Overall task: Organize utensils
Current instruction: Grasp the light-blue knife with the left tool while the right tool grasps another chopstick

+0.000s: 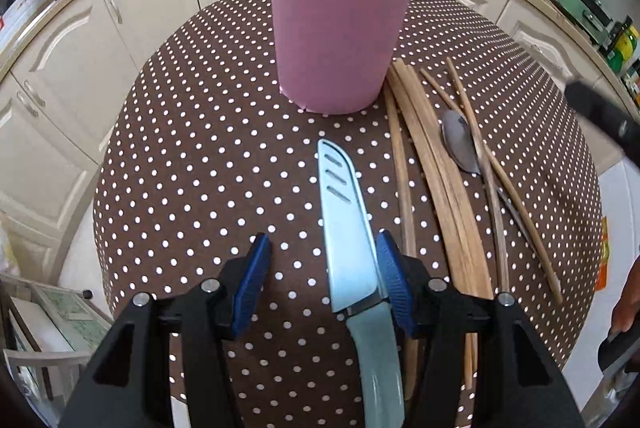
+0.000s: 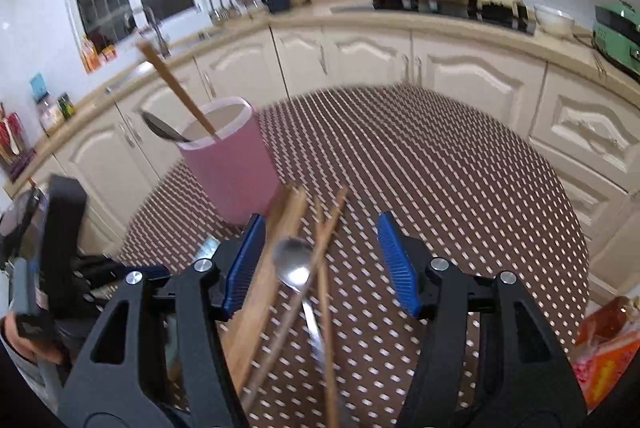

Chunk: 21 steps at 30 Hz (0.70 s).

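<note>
A light blue knife [image 1: 344, 211] lies on the dotted tablecloth [image 1: 200, 167], tip towards the pink cup [image 1: 340, 27]. My left gripper [image 1: 324, 238] is open astride the blade near the handle; its right pad [image 1: 394, 280] is close against the blade and the left pad stands well clear. The cup [image 2: 232, 167] holds a spoon [image 2: 160, 127] and a chopstick [image 2: 176, 91]. My right gripper [image 2: 322, 219] hangs open above a loose pile of wooden chopsticks [image 2: 280, 268] and a metal spoon [image 2: 294, 260], gripping nothing. In the left wrist view the pile [image 1: 436, 187] lies right of the knife.
Cream cabinets [image 2: 360, 59] and a worktop curve round behind the table. An orange packet [image 2: 608, 340] sits at the table's right edge. A hand [image 2: 24, 344] holds the left gripper's body [image 2: 60, 228] at the left of the right wrist view.
</note>
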Tool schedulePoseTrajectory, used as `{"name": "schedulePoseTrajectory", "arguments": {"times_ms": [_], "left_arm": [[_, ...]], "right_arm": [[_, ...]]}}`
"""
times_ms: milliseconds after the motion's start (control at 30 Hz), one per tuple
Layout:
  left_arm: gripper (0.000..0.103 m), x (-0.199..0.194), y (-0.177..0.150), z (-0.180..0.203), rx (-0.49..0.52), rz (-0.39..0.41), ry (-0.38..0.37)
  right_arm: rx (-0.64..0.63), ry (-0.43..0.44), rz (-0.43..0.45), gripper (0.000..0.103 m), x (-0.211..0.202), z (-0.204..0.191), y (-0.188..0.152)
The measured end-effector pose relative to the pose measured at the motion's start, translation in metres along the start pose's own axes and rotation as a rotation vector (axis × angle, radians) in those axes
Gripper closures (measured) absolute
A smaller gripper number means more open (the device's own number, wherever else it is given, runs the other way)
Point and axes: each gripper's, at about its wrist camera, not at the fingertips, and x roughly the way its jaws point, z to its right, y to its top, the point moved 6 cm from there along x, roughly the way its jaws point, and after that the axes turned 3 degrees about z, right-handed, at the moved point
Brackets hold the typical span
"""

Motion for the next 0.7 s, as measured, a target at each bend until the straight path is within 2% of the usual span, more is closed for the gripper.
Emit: {"name": "schedulePoseTrajectory", "arguments": {"times_ms": [167,233,367,433,500,567,600,667,700], "left_arm": [[0.048,0.0,0.001,-0.001,-0.003,-0.002,-0.001],[0.048,0.003,0.004,0.0,-0.003,-0.008,0.01],[0.048,0.013,0.016,0.01,0.043,-0.012,0.079],[0.048,0.013,0.02,0.01,0.028,-0.014,0.077],[0.051,0.013,0.021,0.009,0.023,-0.01,0.075],[0.059,0.012,0.023,0.006,0.011,-0.004,0.083],[0.061,0.012,0.024,0.005,0.006,-0.001,0.089],[0.072,0.011,0.025,-0.001,-0.005,0.002,0.088],[0.073,0.011,0.026,-0.002,-0.01,0.003,0.089]], "right_arm": [[-0.007,-0.002,-0.159,0.045,0.022,0.011,-0.019],[-0.023,0.002,-0.2,0.045,0.029,0.01,-0.023],[-0.059,0.001,-0.264,0.045,0.041,0.004,-0.028],[-0.077,-0.002,-0.297,0.05,0.046,-0.001,-0.03],[-0.093,-0.021,-0.318,0.058,0.051,-0.001,-0.031],[-0.094,-0.024,-0.343,0.064,0.056,-0.001,-0.031],[-0.096,-0.023,-0.356,0.066,0.059,-0.002,-0.032],[-0.106,-0.024,-0.39,0.068,0.065,-0.003,-0.034],[-0.103,-0.017,-0.397,0.068,0.066,-0.004,-0.033]]}}
